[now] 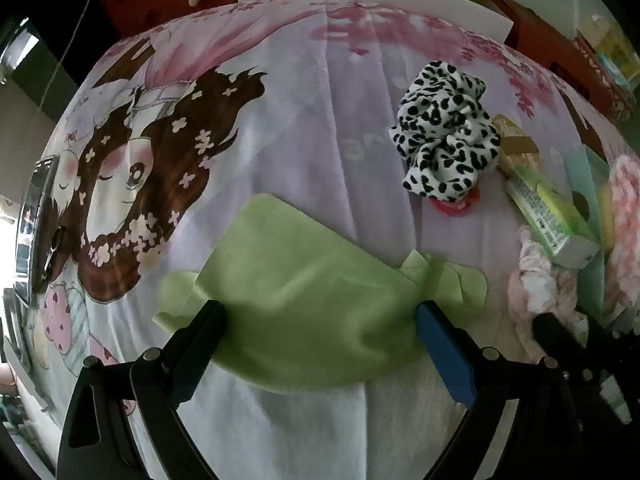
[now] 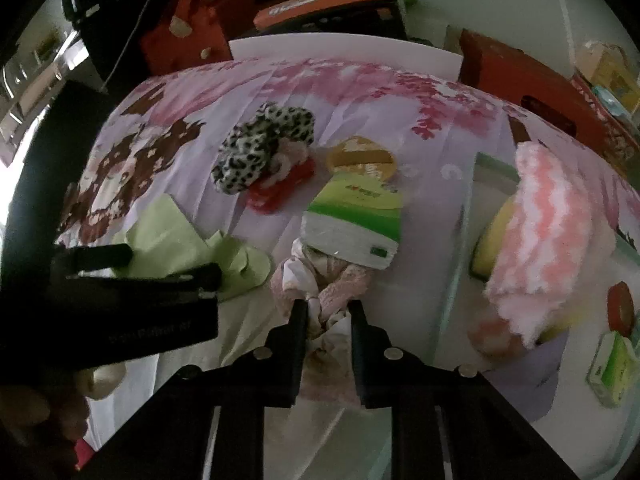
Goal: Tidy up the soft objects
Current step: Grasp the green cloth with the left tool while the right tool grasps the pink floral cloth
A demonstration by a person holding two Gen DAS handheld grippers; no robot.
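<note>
The right claw points steeply down at the pink scrunchie, its jaws drawn narrow with the scrunchie's fabric bunched between the fingers; the pads appear to press on it. The scrunchie lies on the printed cloth covering the worktop, just in front of the green-and-white box, touching it. The left claw stands wide over the green cloth, one black finger at each side of it, the right one faced with a blue pad; whether the tips touch the cloth I cannot tell. The green cloth lies left of the box, one corner crumpled beside the scrunchie. Behind the box and to its left sits the spotted scrunchie, piled on a red one. Right of the box a clear bin holds a fluffy pink item and a yellow-green sponge.
</note>
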